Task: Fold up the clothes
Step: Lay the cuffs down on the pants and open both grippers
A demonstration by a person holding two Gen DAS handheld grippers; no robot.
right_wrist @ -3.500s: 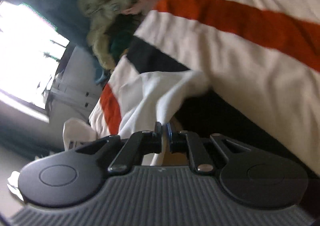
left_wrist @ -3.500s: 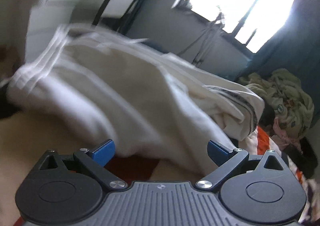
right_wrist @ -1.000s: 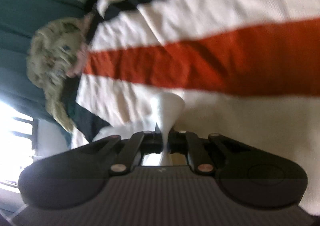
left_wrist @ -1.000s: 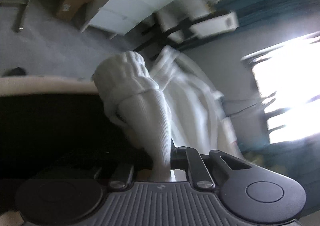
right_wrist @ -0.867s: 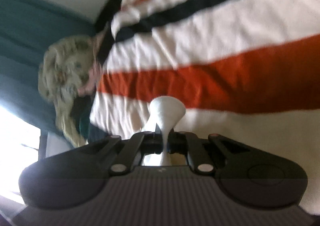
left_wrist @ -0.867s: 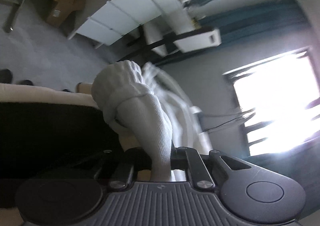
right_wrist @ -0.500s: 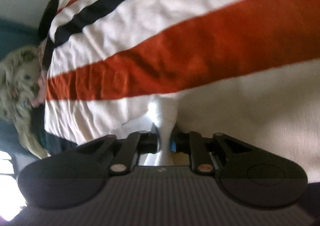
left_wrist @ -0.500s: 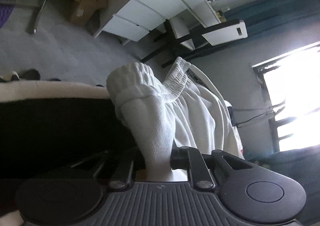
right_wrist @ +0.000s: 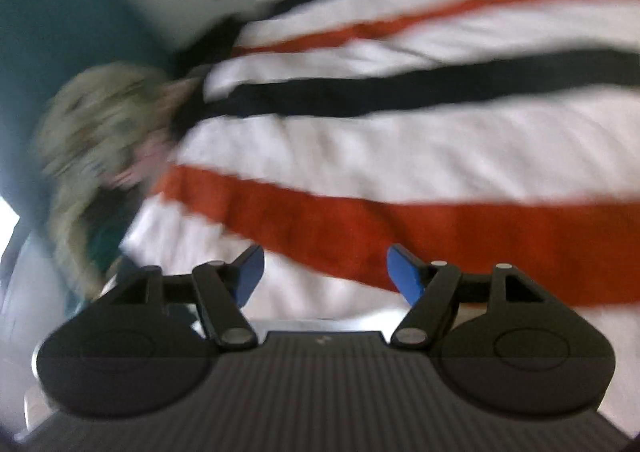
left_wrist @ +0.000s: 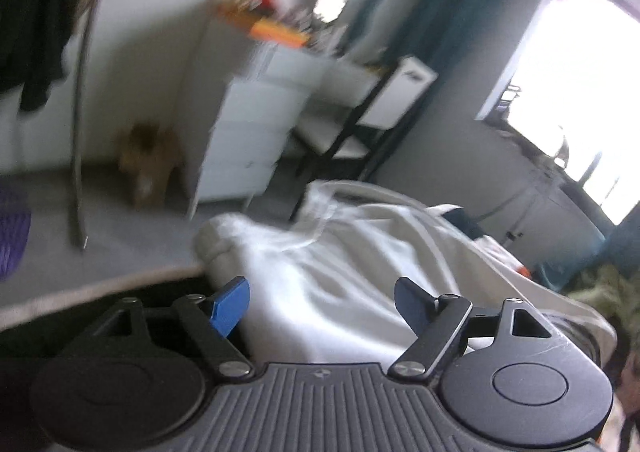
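Observation:
A white garment (left_wrist: pixel 360 252) lies bunched on the bed, spreading from just ahead of my left gripper (left_wrist: pixel 322 306) toward the window side. The left jaws are opening; the blue pads (left_wrist: pixel 230 304) stand wide apart and press on nothing, with the cloth lying beyond and below them. In the right wrist view my right gripper (right_wrist: pixel 324 276) hangs over the striped blanket (right_wrist: pixel 400 155). Its jaws are opening too, and no cloth sits between its blue pads (right_wrist: pixel 404 278). The white garment does not show in that view.
A white drawer unit (left_wrist: pixel 256 123) and a black-framed chair (left_wrist: pixel 360 119) stand on the grey floor past the bed's edge. A bright window (left_wrist: pixel 584 83) is at the right. A floral bundle of cloth (right_wrist: pixel 96 147) lies at the blanket's left end.
Both grippers have let go of the white cloth they were pinching and their jaws have spread wide. Both have lifted and rolled, and the garment has dropped onto the bed.

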